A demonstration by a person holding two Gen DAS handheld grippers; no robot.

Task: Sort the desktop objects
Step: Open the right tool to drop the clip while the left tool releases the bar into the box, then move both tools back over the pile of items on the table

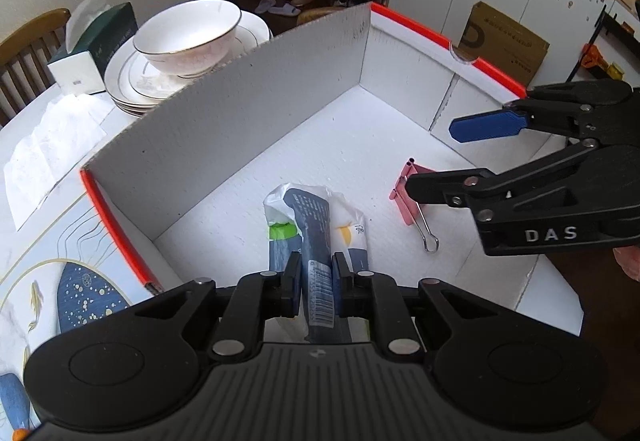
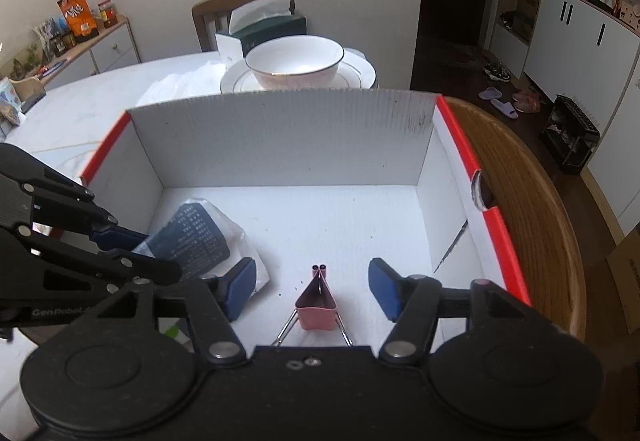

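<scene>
The packet [image 1: 316, 225] (dark blue print, clear wrapper, a barcode near its end) sits inside the box [image 1: 224, 129], over the box's white floor near the tall corrugated wall, and the left gripper [image 1: 316, 281] is clenched on it, both pads pressed to its sides. In the right wrist view the packet [image 2: 192, 237] lies toward the box's left side. The pink clip [image 1: 410, 197] rests on the box floor, apart from the packet, wire handles pointing away from the tall wall. The right gripper [image 2: 312, 287] hangs over the clip [image 2: 316, 305] with its jaws spread wide, one blue pad on each side and neither touching it. Beyond the box's tall wall stands a bowl [image 2: 294, 61] on stacked plates [image 2: 360, 75], with a tissue box [image 2: 272, 27] behind them.
</scene>
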